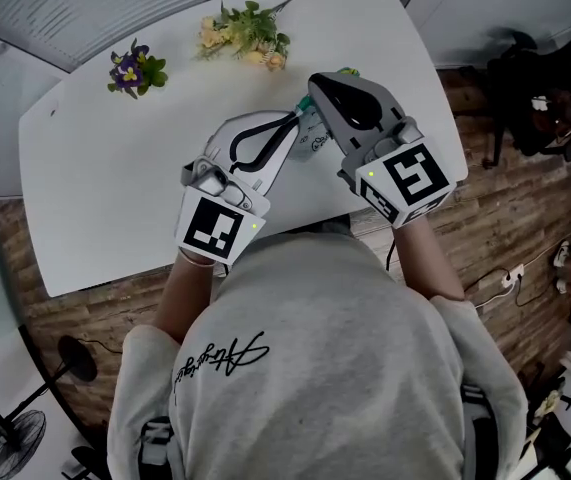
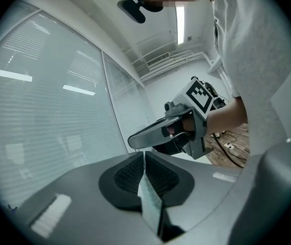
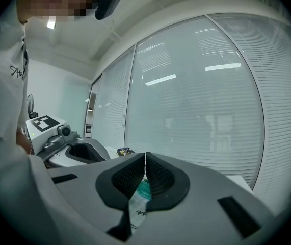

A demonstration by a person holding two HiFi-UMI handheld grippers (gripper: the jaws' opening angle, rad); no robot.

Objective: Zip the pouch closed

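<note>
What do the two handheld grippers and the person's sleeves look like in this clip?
Both the left gripper and right gripper have smooth grey shells with dark, ribbed pads. Each carries a white cube printed with black square markers. The person wears a light grey short-sleeved shirt with black script on it.

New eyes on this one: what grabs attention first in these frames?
The left hand-held gripper and the right hand-held gripper meet above the white table, each shut on the same white and teal pouch. Beyond them, a purple flower sprig and a yellow flower bunch lie on the table's far side.
</note>
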